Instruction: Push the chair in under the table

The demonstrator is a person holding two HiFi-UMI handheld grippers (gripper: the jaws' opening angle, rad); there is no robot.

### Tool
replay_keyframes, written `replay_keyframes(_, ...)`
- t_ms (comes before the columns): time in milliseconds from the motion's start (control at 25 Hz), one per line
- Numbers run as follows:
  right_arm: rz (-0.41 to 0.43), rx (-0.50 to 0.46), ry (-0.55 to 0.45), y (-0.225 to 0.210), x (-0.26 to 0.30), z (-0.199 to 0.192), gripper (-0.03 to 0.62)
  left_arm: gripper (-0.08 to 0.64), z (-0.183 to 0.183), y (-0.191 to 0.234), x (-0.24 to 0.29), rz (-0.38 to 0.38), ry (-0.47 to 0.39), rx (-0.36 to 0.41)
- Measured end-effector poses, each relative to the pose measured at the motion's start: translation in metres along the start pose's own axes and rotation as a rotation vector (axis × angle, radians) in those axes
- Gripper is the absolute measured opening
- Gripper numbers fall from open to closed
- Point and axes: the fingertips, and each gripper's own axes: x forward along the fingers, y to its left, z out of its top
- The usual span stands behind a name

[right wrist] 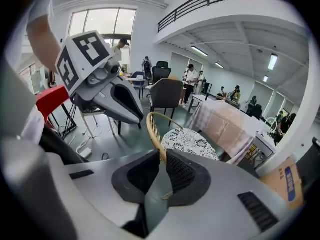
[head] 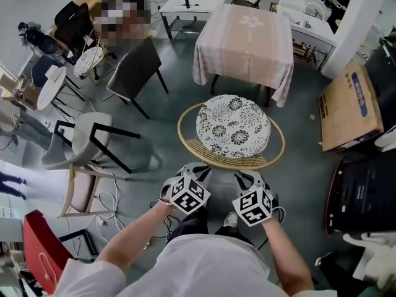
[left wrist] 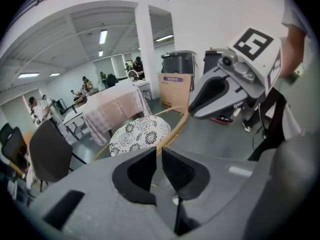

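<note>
The chair is a round rattan one with a black-and-white flowered cushion point(head: 232, 126). It stands clear of the table point(head: 244, 36), which wears a pink cloth, and its curved back rim point(head: 216, 159) faces me. Both grippers hover just behind that rim, touching nothing. The left gripper point(head: 197, 169) shows a narrow empty slit between its jaws point(left wrist: 159, 151), with the chair point(left wrist: 140, 134) beyond them. The right gripper point(head: 247, 177) has its jaws together point(right wrist: 162, 154), in line with the rim point(right wrist: 150, 126) ahead. The table also appears behind the chair point(left wrist: 117, 106) point(right wrist: 227, 121).
A black chair point(head: 136, 70) stands to the left of the table, and a white-seated chair point(head: 93, 138) is nearer on the left. A cardboard box point(head: 349, 104) and dark cases point(head: 365, 190) line the right side. Cables lie on the floor at lower left point(head: 108, 203).
</note>
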Motion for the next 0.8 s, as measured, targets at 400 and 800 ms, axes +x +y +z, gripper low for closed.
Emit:
replay_keyframes(400,-0.007,-0.195,0.177,0.005,0.035,-0.014,0.100,0.094,-0.023,0.031,0.021,-0.158,0.056,0.394)
replay_keyframes(800,-0.025,-0.387,0.351,-0.002,0.063,-0.031,0.107,0.097,-0.031,0.035,0.049,-0.259,0.091,0.719)
